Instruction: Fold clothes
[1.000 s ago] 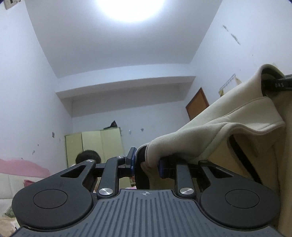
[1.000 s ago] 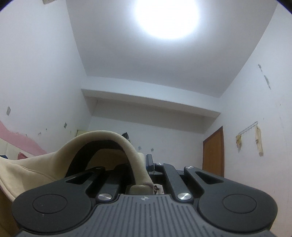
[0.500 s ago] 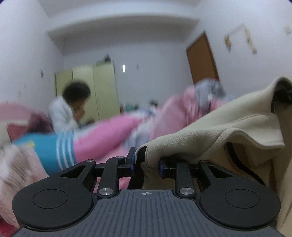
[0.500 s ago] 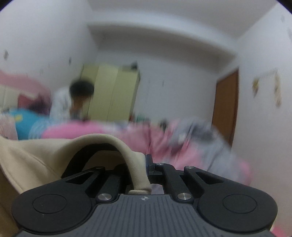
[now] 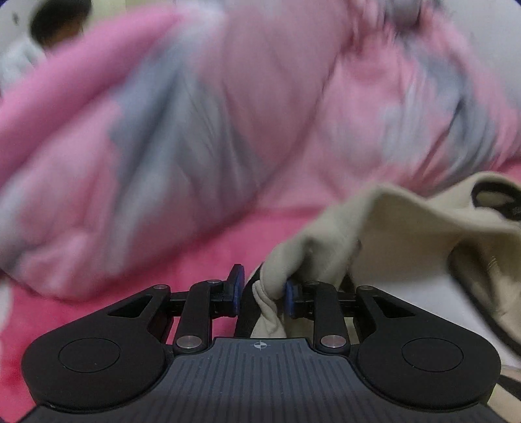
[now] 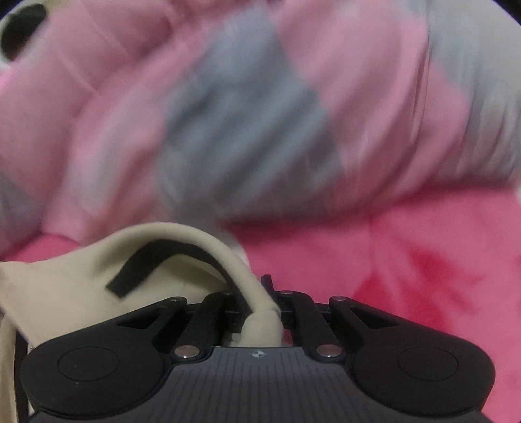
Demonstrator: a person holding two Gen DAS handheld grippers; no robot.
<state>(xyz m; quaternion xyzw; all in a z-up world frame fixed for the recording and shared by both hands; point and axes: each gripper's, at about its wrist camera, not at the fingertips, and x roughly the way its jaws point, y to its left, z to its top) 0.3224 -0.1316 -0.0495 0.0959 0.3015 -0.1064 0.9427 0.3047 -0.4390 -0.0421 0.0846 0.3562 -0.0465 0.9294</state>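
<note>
A cream garment (image 5: 407, 227) with black trim hangs between my two grippers over a pink bed. In the left wrist view my left gripper (image 5: 260, 289) has a bunched edge of it between its blue pads (image 5: 235, 286); the jaws are just opening, with the cloth still pinched. The right wrist view shows the cream garment (image 6: 65, 286) arching from the left and down between the fingers of my right gripper (image 6: 259, 293). Those jaws are starting to open too, and the fold hides the left fingertip. Both views are blurred by motion.
A bulky pink and grey quilt (image 5: 195, 130) lies heaped across the far side of the bed, also filling the right wrist view as the quilt (image 6: 244, 114). Bright pink sheet (image 6: 407, 260) spreads below the grippers. A person's head (image 5: 58, 19) shows at the top left.
Both grippers have swung down from facing the ceiling and far wall to facing the bed, carrying the cream garment with them. The quilt and pink sheet now fill both views.
</note>
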